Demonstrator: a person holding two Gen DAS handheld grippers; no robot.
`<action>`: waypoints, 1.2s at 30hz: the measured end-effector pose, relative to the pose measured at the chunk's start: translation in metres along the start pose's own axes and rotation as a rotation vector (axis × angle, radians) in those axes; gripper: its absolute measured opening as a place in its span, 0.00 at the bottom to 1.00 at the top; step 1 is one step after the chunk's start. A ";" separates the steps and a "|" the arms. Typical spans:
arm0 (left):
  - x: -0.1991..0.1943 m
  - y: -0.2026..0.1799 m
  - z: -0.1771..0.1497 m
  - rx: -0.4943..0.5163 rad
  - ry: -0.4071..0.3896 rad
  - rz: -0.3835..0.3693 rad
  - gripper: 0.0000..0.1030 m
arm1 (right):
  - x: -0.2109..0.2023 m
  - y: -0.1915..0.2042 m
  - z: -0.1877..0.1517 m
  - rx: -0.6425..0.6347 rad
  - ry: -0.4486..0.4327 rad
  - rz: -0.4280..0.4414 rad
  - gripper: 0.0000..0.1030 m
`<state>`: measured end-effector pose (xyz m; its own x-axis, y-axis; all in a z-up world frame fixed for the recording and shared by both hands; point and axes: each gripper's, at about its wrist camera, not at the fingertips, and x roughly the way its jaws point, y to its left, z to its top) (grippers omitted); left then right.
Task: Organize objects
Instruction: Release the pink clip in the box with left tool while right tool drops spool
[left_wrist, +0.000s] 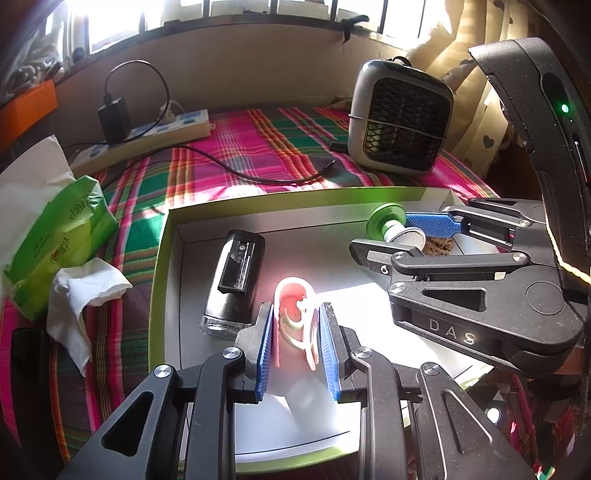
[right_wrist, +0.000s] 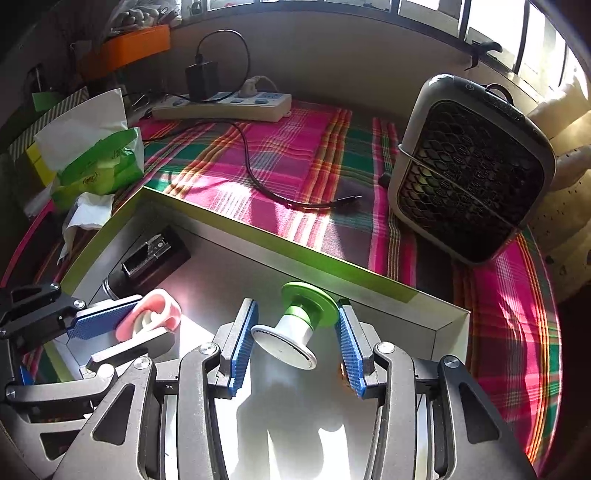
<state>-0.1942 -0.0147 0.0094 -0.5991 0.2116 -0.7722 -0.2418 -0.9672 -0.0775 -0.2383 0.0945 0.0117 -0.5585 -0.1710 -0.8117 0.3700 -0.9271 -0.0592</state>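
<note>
My left gripper (left_wrist: 295, 310) stands low over a green-rimmed white box (left_wrist: 258, 201), its blue pads against both sides of a pink clip (left_wrist: 293, 314) that rests upright near the box floor. A black device (left_wrist: 236, 280) lies in the box just left of it. In the right wrist view my right gripper (right_wrist: 295, 306) is shut on a spool (right_wrist: 301, 321) with a green disc and a white disc, held slantwise across the jaws above the box's far right corner. The left wrist view shows the right gripper (left_wrist: 384, 232) on the right, with a brown lump (left_wrist: 437, 247) partly hidden beneath it.
The box sits on a pink and green plaid cloth (left_wrist: 258, 147). A grey fan (left_wrist: 400, 118) stands behind it to the right. A power strip (left_wrist: 162, 127) and a black cable (left_wrist: 240, 170) lie at the back, a green tissue pack (left_wrist: 62, 240) and crumpled tissue (left_wrist: 85, 295) to the left.
</note>
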 end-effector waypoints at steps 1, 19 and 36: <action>0.000 0.000 0.000 0.001 0.000 -0.001 0.23 | 0.000 0.000 0.000 -0.001 0.001 0.001 0.43; -0.004 -0.004 -0.002 0.003 -0.001 -0.001 0.33 | -0.011 0.001 -0.004 0.029 -0.032 0.004 0.43; -0.038 -0.002 -0.009 -0.017 -0.052 0.029 0.39 | -0.054 0.006 -0.020 0.098 -0.125 0.012 0.48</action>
<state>-0.1639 -0.0224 0.0332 -0.6446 0.1897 -0.7406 -0.2110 -0.9753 -0.0661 -0.1913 0.1046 0.0435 -0.6451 -0.2171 -0.7326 0.3066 -0.9518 0.0120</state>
